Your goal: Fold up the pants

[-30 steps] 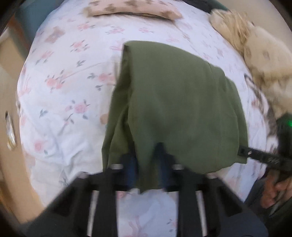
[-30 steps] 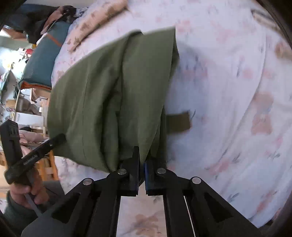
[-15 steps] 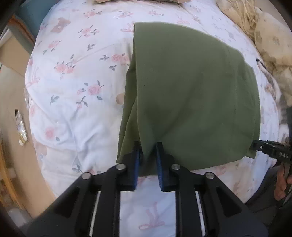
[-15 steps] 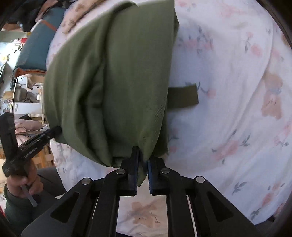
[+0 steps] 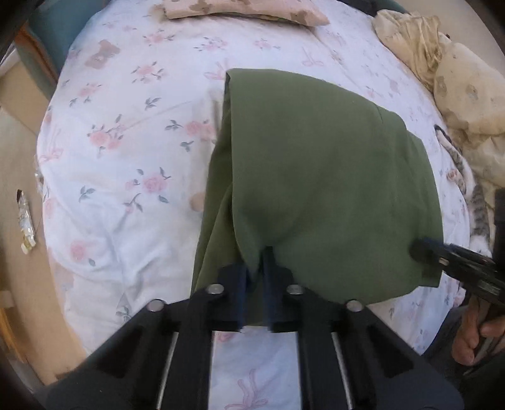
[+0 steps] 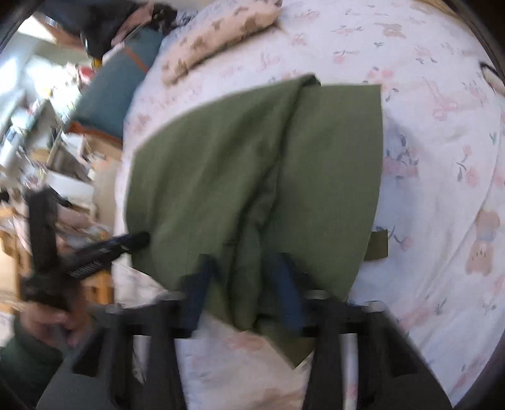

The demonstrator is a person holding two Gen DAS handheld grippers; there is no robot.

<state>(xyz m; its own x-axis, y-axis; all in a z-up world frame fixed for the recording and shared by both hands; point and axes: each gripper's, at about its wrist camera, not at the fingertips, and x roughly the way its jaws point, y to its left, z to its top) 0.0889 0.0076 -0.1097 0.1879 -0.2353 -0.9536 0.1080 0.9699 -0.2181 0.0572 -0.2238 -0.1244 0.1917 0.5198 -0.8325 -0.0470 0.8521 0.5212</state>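
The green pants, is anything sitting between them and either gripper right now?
Nothing visible. The left gripper is pinching the green pants at their near edge, and the right gripper's open fingers straddle the cloth.

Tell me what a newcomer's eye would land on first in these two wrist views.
The green pants, folded into a thick slab, fill the middle of the floral bedsheet. The left gripper pinches their near edge with jaws close together, while the right gripper shows jaws spread wide either side of the cloth, in a blurred view. A beige patterned pillow lies at the far end of the bed.
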